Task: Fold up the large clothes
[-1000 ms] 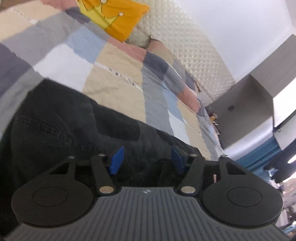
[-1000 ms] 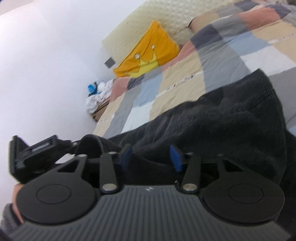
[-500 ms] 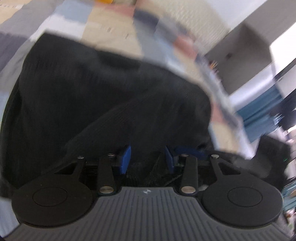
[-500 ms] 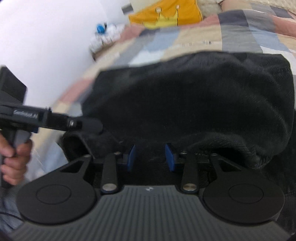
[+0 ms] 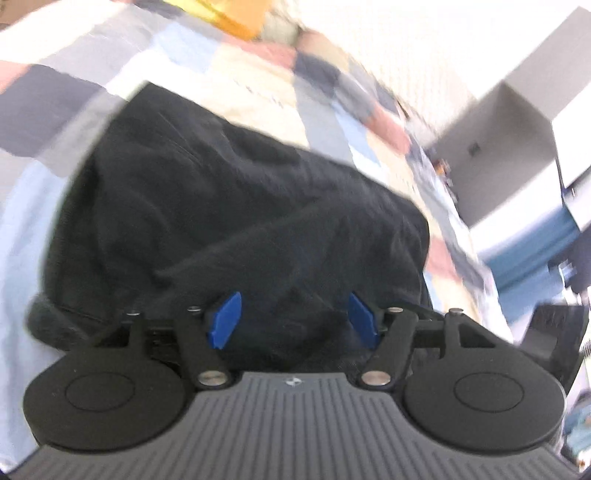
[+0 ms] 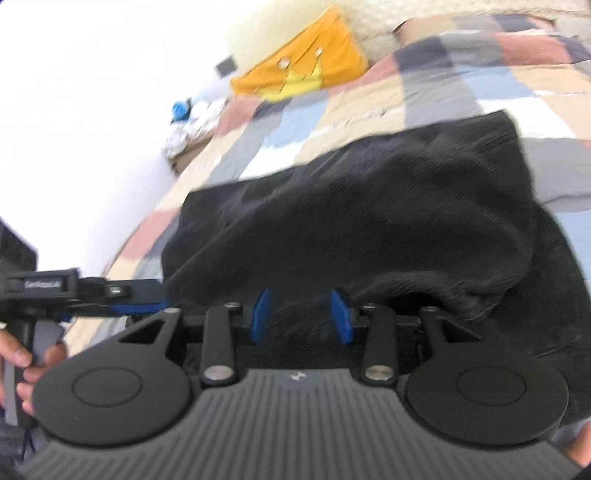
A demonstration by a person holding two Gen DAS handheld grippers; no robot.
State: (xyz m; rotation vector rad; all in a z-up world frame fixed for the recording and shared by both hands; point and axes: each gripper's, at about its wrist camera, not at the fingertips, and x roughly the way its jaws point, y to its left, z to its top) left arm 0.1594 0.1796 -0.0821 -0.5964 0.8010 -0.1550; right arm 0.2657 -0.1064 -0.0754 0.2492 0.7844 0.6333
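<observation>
Across the middle of both frames your black corduroy garment (image 5: 229,206) lies bunched on the patchwork quilt (image 5: 258,85), below the orange crown pillow (image 6: 299,70) at upper centre, while your left gripper (image 5: 293,319) and right gripper (image 6: 301,317) at the bottom both stand released, blue pads (image 6: 260,314) apart over its near edge.

A bed under a patchwork quilt (image 6: 436,92) of grey, beige, pale blue, white and pink squares. Across the middle of the quilt, a large black garment (image 6: 369,221), folded over on itself, rumpled, its near edge toward the bed's near side. At the head end, an orange cushion (image 6: 303,70) with a yellow crown print, leaning against a cream quilted headboard (image 6: 424,18). Possibly a second pale pillow beside the cushion, too blurred to be sure. From the left wrist view, same black garment (image 5: 229,206) lying flat on the quilt (image 5: 66,85).
</observation>
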